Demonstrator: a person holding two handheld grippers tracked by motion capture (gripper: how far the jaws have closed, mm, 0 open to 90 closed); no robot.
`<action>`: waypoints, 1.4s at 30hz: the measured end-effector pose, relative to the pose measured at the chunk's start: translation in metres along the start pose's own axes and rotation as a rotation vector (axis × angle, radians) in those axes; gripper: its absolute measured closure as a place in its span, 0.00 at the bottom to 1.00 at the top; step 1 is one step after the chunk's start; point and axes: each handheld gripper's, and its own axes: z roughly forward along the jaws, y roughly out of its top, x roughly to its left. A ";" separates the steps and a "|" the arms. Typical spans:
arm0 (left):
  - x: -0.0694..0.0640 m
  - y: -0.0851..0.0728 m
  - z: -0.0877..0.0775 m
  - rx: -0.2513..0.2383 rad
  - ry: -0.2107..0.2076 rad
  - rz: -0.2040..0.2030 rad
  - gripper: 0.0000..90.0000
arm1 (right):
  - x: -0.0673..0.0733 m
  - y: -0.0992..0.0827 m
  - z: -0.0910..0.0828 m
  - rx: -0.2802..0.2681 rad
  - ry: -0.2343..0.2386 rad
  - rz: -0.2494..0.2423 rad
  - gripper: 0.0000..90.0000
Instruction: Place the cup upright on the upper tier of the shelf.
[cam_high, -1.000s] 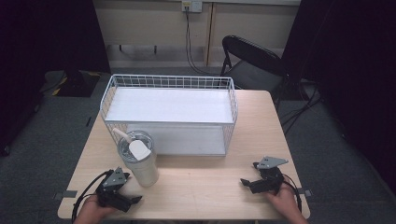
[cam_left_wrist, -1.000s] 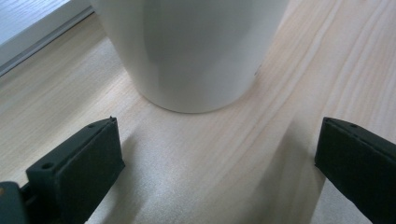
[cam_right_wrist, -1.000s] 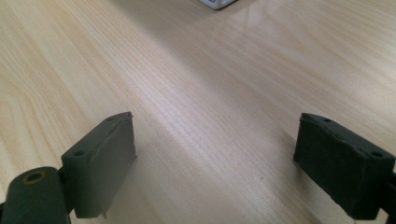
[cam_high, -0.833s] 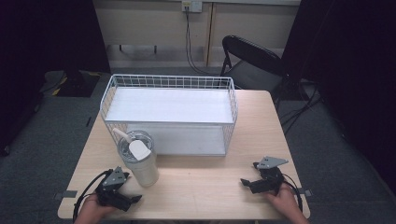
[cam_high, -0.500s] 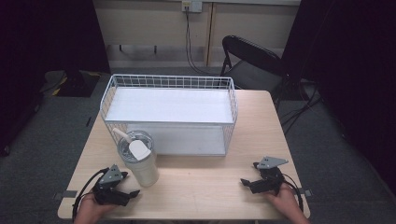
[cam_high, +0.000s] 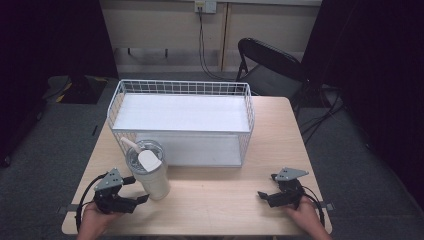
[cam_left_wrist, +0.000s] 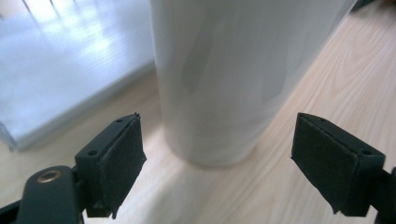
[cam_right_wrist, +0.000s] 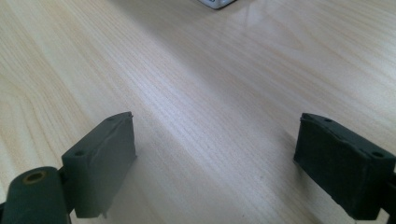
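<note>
The left gripper (jaws spread) approaches the tumbler near the table's front-left corner; next, close around it.

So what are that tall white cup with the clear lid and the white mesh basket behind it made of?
The tall white tumbler looks like painted metal or hard plastic: its smooth wall shows a soft sheen in the left gripper view. Its clear lid seems to be plastic. The white wire basket looks like coated metal wire, thin rods in a grid. The light table shows wood grain, possibly laminate.
</note>
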 end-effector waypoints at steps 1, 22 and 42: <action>-0.001 0.002 0.000 -0.017 -0.002 -0.001 0.18 | 0.000 0.000 0.000 -0.001 0.000 -0.001 0.13; -0.016 0.025 0.023 -0.264 0.076 0.035 0.09 | 0.000 0.000 0.000 0.000 0.000 0.000 0.13; -0.026 0.044 0.014 -0.324 0.096 0.022 0.11 | 0.000 0.000 0.000 0.000 0.003 0.000 0.13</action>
